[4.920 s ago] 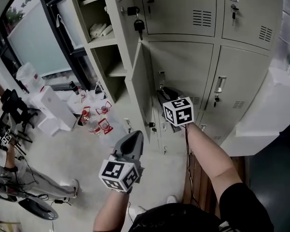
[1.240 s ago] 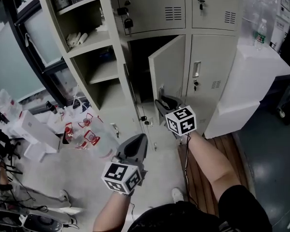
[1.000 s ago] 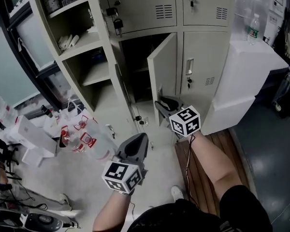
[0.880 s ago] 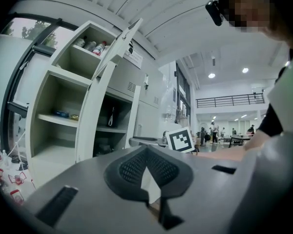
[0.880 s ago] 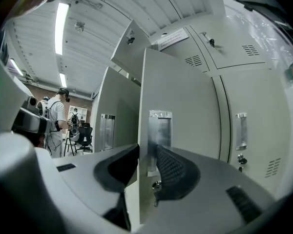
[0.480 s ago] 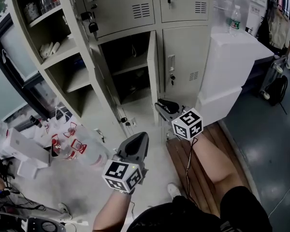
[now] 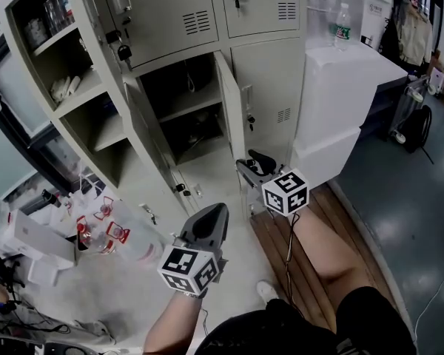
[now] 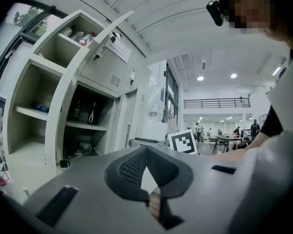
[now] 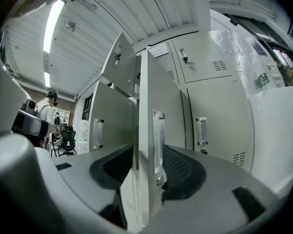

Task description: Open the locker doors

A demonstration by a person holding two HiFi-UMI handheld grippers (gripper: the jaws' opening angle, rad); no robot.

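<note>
Door's out wide, time to let go cleanly

The right hand-held gripper (image 7: pixel 250 161) has just been spreading its jaws. The door (image 9: pixel 147 130) edge stands between them, seemingly unpinched, so back straight out towards the near side, clear of the handle (image 9: pixel 158 140). The left hand-held gripper (image 7: pixel 217 213) is pinched together, empty. A closed door (image 7: pixel 270 87) waits on the right.

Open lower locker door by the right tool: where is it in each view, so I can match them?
Head view: open door, centre, swung out above the right tool.
Left gripper view: probably the pale panel right of the dark compartment.
Right gripper view: centre, its free edge between the tool's jaws, which have just opened wider.
Shared landmark: white unit right of the lockers.
</note>
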